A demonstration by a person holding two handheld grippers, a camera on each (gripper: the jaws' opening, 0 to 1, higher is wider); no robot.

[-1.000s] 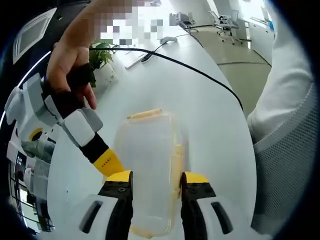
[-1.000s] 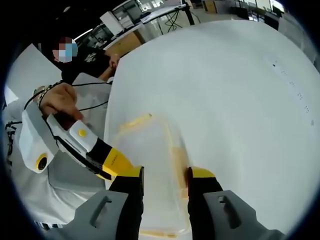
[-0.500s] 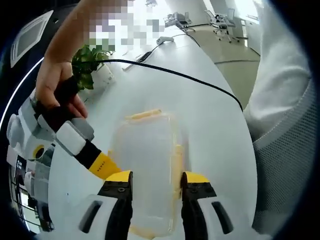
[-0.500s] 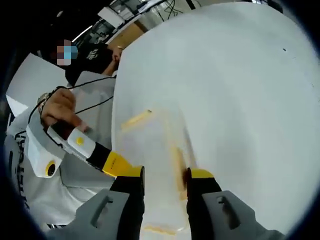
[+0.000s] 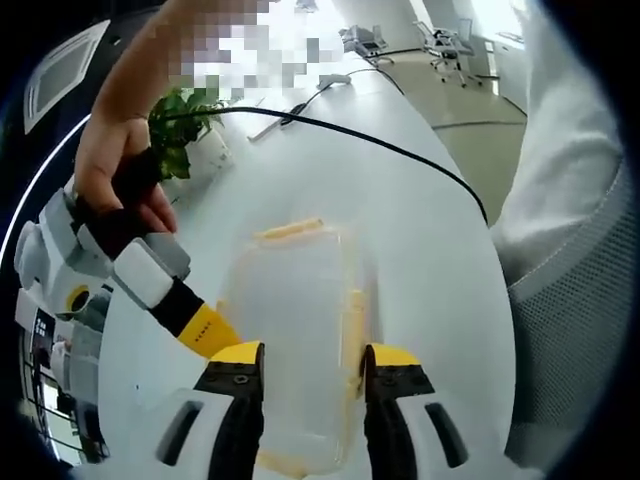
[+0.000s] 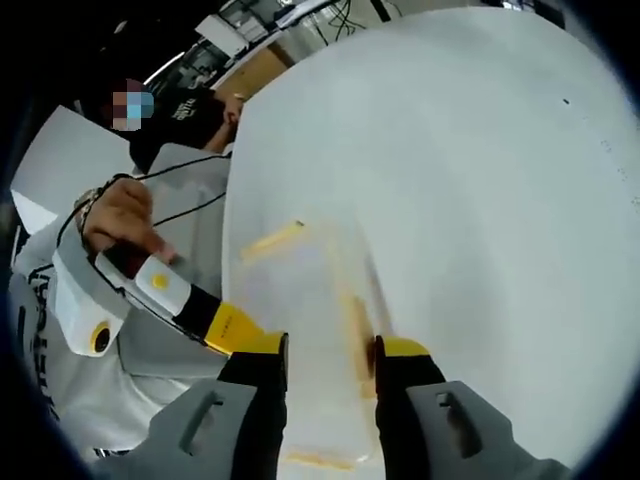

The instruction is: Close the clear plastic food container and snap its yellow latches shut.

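Container [image 5: 295,330] sits right between the jaws of both grippers at once, one coming in from each end. Left gripper [image 5: 311,375] has its jaws apart, straddling the near end of the box, and the right gripper [image 6: 328,368] does the same from the other end, jaws apart too. Can't tell if either one is actually pressing on the plastic. Long axis runs straight away from each set of jaws, so both are about equally near. Lid looks down already. Yellow latches [image 5: 356,325] run along the long side and the far end [image 5: 288,229]. Box rests on the white counter [image 5: 420,230], a black cable [image 5: 400,145] trailing across beyond it
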